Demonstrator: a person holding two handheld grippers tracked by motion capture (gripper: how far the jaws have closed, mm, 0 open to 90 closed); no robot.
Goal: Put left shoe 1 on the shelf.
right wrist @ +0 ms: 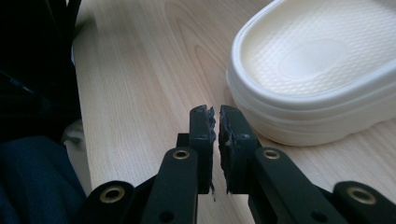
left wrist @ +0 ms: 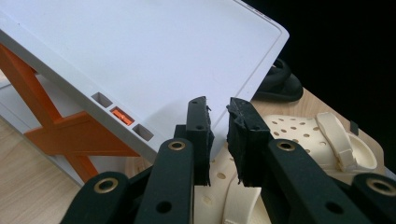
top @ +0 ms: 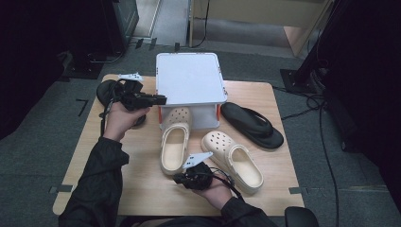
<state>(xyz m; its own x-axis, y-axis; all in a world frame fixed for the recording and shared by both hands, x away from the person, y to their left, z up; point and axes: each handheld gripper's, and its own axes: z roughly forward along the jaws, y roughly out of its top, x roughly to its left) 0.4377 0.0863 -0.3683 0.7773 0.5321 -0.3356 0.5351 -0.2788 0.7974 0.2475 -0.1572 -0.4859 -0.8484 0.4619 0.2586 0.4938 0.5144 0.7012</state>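
Two cream clogs lie on the wooden table [top: 142, 189]. The left clog [top: 174, 142] has its toe tucked under a white rack [top: 189, 78] with orange supports; the right clog [top: 234, 161] lies slanted beside it. My left gripper [top: 163, 98] is held at the rack's left edge and points at it. In the left gripper view its jaws [left wrist: 218, 105] stand almost together with nothing between them, before the rack's white top [left wrist: 163, 56]. My right gripper [top: 176, 178] hovers near the front edge, its jaws [right wrist: 209, 112] shut and empty just beside the left clog's heel [right wrist: 317, 60].
One black sandal [top: 253, 125] lies right of the rack. Another black sandal [top: 106, 92] sits at the table's far left, partly hidden by my left hand. A dark sleeve [right wrist: 32, 182] borders the table on the near side. Cables trail across the floor on the right.
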